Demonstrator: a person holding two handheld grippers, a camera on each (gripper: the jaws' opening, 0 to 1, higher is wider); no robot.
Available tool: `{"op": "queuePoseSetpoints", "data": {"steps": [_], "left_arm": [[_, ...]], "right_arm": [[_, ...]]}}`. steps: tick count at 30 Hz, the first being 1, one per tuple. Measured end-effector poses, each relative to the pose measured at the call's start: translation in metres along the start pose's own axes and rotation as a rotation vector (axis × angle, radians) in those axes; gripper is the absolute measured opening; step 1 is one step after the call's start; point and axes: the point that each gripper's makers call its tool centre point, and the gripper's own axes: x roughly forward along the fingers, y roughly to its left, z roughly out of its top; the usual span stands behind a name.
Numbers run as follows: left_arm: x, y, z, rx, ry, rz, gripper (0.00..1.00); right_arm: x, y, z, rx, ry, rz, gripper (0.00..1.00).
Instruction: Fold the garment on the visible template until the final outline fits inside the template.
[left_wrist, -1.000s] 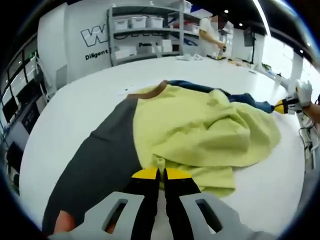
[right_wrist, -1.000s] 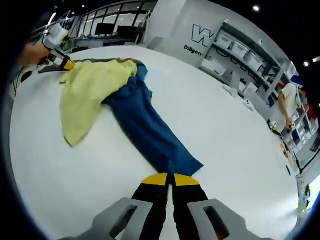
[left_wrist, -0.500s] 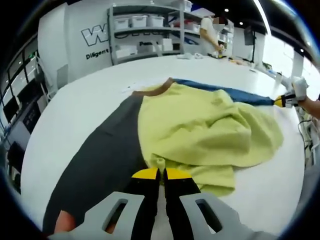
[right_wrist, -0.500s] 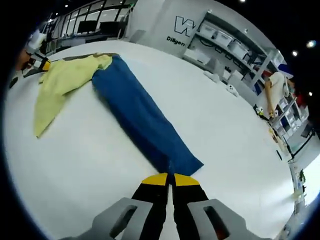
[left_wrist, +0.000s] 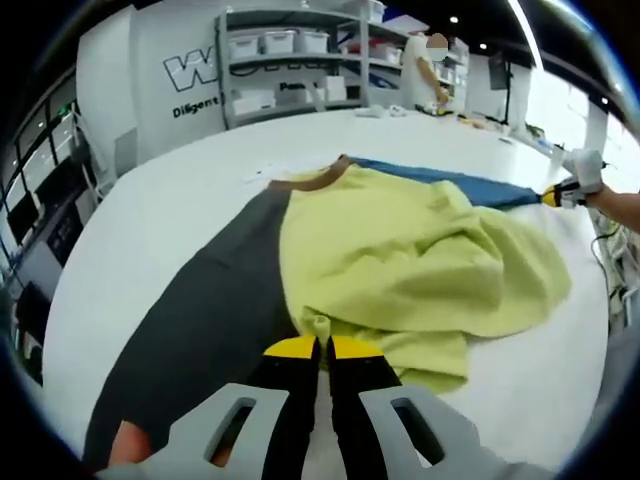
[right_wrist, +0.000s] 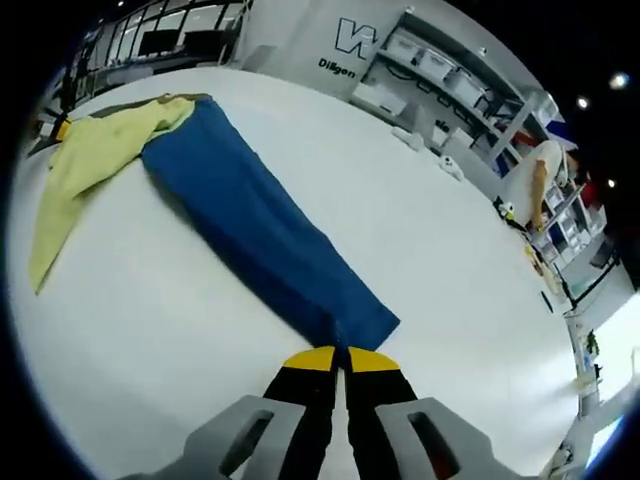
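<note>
Garment (left_wrist: 400, 250): soft, thick knit in three colour blocks. The yellow-green body is seen bunched in loose folds, a dark grey sleeve (left_wrist: 200, 330) lies flat, and a blue sleeve (right_wrist: 260, 235) is drawn out long and smooth. A brown collar band (left_wrist: 305, 180) is seen at the neck.
Position: the garment is spread across the white table (left_wrist: 160, 200); no template outline can be made out.
Left gripper (left_wrist: 318, 347): black jaws with yellow tips, closed together on a fold of the yellow-green hem, beside the grey sleeve.
Right gripper (right_wrist: 340, 358): the same make, jaws pinched on the cuff end of the blue sleeve. It is also seen far off in the left gripper view (left_wrist: 553, 196), held by a gloved hand (left_wrist: 583, 172).
Surface: a smooth, matt white table with a rounded edge.
Room: grey metal shelving (left_wrist: 290, 70) stacked with white bins, a white wall with dark lettering, and a person (left_wrist: 425, 75) standing at the back.
</note>
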Motion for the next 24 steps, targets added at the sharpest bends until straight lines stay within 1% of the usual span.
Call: {"op": "queuePoseSetpoints", "data": {"steps": [6, 8, 9, 12, 14, 16, 18, 19, 21, 24], "left_arm": [[-0.001, 0.0, -0.001, 0.0, 0.001, 0.0, 0.0], [-0.001, -0.001, -0.001, -0.002, 0.002, 0.002, 0.0], [-0.001, -0.001, -0.001, -0.003, 0.002, 0.002, 0.0], [0.0, -0.001, -0.001, -0.003, 0.002, 0.002, 0.0], [0.0, -0.001, -0.001, -0.002, 0.002, 0.002, 0.0], [0.0, -0.001, -0.001, -0.003, 0.001, 0.002, 0.0], [-0.001, -0.002, -0.001, -0.003, 0.0, 0.002, 0.0], [0.0, -0.002, -0.001, -0.001, 0.0, 0.002, 0.0], [0.0, -0.002, -0.001, 0.001, 0.0, 0.001, 0.0], [0.0, -0.001, -0.001, 0.0, -0.001, 0.0, 0.0]], "right_arm": [[-0.001, -0.007, -0.006, 0.058, 0.007, -0.008, 0.03], [-0.003, -0.008, -0.014, 0.065, 0.024, -0.011, 0.02], [-0.004, -0.007, -0.016, 0.094, 0.024, -0.006, 0.02], [-0.009, -0.013, -0.024, 0.107, 0.024, -0.024, 0.02], [-0.014, -0.017, -0.025, 0.135, 0.005, -0.039, 0.03], [-0.018, -0.02, -0.026, 0.14, -0.002, -0.049, 0.03], [-0.022, -0.023, -0.02, 0.162, -0.029, -0.061, 0.04], [-0.025, -0.025, -0.015, 0.17, -0.048, -0.074, 0.04], [-0.028, -0.025, -0.006, 0.173, -0.076, -0.076, 0.04], [-0.033, -0.022, 0.017, 0.155, -0.128, -0.077, 0.05]]}}
